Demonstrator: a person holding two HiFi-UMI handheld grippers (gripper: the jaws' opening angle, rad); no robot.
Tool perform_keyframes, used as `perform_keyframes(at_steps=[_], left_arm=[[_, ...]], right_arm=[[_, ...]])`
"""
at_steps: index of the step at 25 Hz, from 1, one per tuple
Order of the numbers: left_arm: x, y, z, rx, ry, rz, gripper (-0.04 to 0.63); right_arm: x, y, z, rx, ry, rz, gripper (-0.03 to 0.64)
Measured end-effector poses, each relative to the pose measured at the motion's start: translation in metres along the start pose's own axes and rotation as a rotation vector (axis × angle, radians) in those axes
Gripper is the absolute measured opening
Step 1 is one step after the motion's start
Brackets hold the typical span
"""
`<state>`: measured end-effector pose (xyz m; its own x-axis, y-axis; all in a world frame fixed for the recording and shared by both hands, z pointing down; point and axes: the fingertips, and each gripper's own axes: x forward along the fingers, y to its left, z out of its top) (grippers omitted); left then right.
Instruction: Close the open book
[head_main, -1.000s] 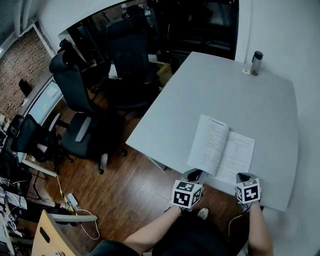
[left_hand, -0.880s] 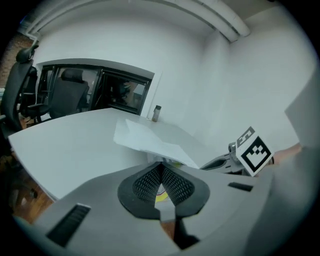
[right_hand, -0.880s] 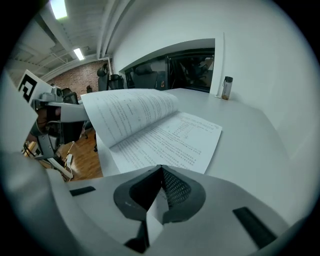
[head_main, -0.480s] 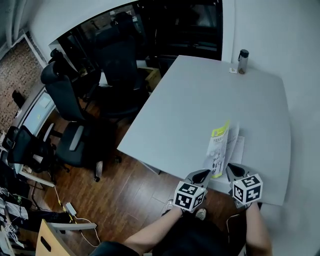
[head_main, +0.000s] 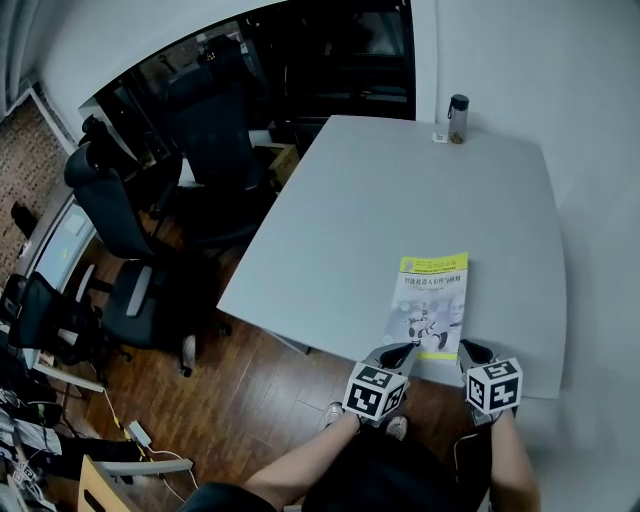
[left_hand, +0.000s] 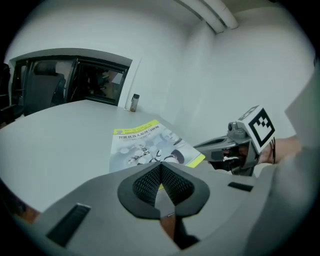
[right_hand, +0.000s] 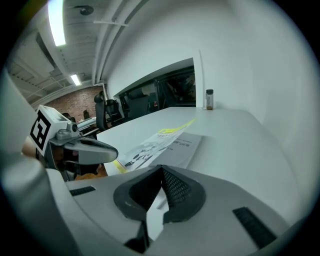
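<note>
At the far left of the head view, black office chairs (head_main: 112, 205) are seen on a wooden floor (head_main: 250, 385). Next to them a pale grey table (head_main: 400, 200) is set, and its right side is placed against a white wall (head_main: 590, 150).

Near the table's front edge, the left gripper (head_main: 398, 353) is held out on one of the person's forearms (head_main: 300, 465). Its jaws are pressed together, and nothing is gripped between them. In the left gripper view only a sliver of yellow cover is glimpsed through the slit behind the closed pads. The tip is seen at the near left corner of the book (head_main: 428, 305); whether the cover is touched cannot be told.

The book is closed. It is laid flat on the table with its front cover up, just inside the front edge and right of the middle. A yellow band is carried along the cover's far edge and a narrower yellow strip along the near one, with a grey and white picture between them.

Further back, at the table's far edge, a bottle (head_main: 458, 118) with a dark cap is stood upright, and a small white object (head_main: 439, 137) is placed just to its left.

Right of the book's near right corner, the right gripper (head_main: 472, 352) is held with its jaws clenched on nothing. In the right gripper view the book is shown ahead and slightly to the left.
</note>
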<state>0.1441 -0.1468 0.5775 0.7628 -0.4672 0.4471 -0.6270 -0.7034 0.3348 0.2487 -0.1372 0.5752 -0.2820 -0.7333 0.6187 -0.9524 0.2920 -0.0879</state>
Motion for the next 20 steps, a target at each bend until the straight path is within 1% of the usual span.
perform_keyframes(at_steps=[5,8,10,12,16,20], left_arm=[[0.002,-0.004,0.004,0.038,0.019,0.017,0.005],[-0.006,-0.001,0.000,0.034,0.030,0.055,0.005],[-0.014,0.002,-0.007,0.027,0.044,0.080,0.005],[-0.023,0.006,-0.016,0.025,0.063,0.101,0.005],[-0.035,0.019,-0.028,0.016,0.084,0.139,0.005],[-0.044,0.019,-0.034,0.007,0.075,0.139,0.005]], right_arm=[[-0.016,-0.024,-0.006,0.035,-0.012,-0.066,0.005],[-0.011,-0.032,-0.023,0.017,0.062,-0.106,0.005],[0.000,-0.031,-0.042,0.004,0.134,-0.101,0.005],[0.009,-0.024,-0.057,0.002,0.178,-0.084,0.005],[0.016,-0.014,-0.065,0.011,0.185,-0.072,0.005],[0.016,-0.012,-0.067,0.006,0.188,-0.078,0.005]])
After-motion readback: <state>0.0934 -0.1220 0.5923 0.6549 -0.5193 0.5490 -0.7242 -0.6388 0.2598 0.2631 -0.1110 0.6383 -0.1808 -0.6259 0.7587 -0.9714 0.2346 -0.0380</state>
